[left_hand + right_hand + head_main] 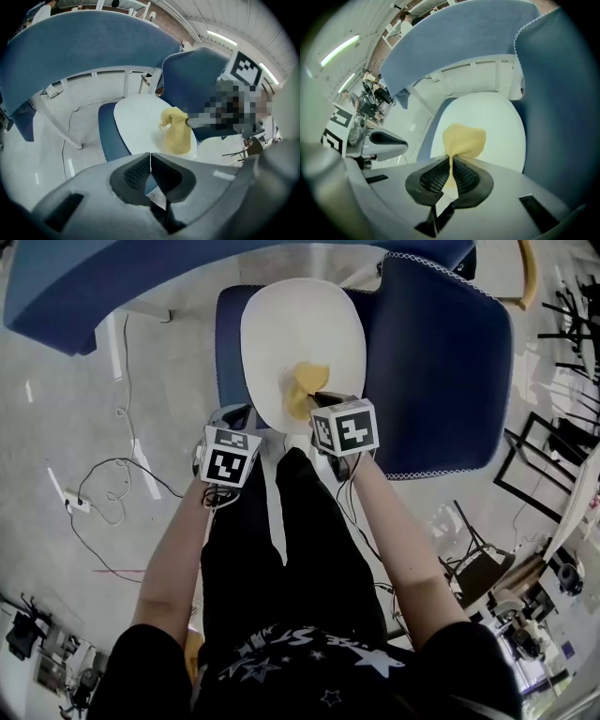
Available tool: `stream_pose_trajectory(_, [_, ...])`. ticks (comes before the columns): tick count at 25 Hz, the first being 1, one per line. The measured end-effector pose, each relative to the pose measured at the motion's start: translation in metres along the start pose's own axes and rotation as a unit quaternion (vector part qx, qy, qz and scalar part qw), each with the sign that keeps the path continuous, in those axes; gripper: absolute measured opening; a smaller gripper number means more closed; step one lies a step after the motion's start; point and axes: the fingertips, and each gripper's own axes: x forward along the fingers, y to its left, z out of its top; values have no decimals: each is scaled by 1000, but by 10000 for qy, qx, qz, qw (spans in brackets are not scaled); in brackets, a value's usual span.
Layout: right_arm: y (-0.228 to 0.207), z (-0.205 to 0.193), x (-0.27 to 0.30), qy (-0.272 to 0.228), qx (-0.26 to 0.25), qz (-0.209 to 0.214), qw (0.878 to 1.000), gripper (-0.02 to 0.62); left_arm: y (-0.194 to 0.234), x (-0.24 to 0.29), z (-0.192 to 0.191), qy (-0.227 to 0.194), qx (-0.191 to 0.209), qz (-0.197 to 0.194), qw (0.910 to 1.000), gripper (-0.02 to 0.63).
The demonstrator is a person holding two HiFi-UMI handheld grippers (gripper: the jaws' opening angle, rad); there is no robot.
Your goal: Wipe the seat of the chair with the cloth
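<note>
**Near.** The person's forearms [173,563] reach forward on either side of black trousers [281,549], each carrying a gripper. The left gripper [234,418] sits at the near left edge of the chair [228,343]. Its jaws are pressed together with nothing between them, and it takes no part in the wipe.

**Middle.** Just to the right, the right gripper [319,401] has its jaws pinched on a gathered corner of the yellow cloth [305,385], which fans out beyond the tips into a loose lobe. The cloth is over the near middle of the white oval seat [300,324]. The lobe looks to rest on the surface, though no view settles whether it presses there or only hangs against it.

**Step in hand (judged).** This is wiping at the near part of the seat, with the far half and both flanks left to cover.
- Tilt the right gripper low, so that a broad fold of cloth lies flat on the seat and not just its tip.
- So narrow a pinch lets the cloth trail and bunch, so it is better dragged behind the jaws than pushed ahead of them.
- Sweep left to right in overlapping bands, working from the near edge toward the far rim.
- Keep the hard jaw tips off the seat.
- The left gripper could steady the chair's near edge should it shift.

**Far.** A blue cushioned panel [441,362] stands to the right of the seat, and a curved blue panel [84,287] lies at far left. The strokes should stop short of both.
</note>
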Motion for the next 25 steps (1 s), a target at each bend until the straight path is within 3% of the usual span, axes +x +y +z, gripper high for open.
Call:
stream_pose_trajectory(6, [66,-13,12,45,-438,785,9959,20,11,-12,-23,49,-138,144,9998,21])
stream_pose_trajectory(10, [76,-34,31,378,-691,913,9927,20,12,-15,-36,117,-196,158,9996,21])
stream_pose_trajectory(16, [43,-65,48,790,-843,281,9929,20,4,-7,-48,150,-184,102,9997,21])
stream_pose_trajectory(22, [-16,-89,27,1066,-371,-793,9904,20,-14,-1,-48,101,-53,-38,9999,21])
stream_pose_trajectory(25, [-32,-94,21,1109,37,-1016,9886,20,-18,1,-45,59,23,-99,9999,21])
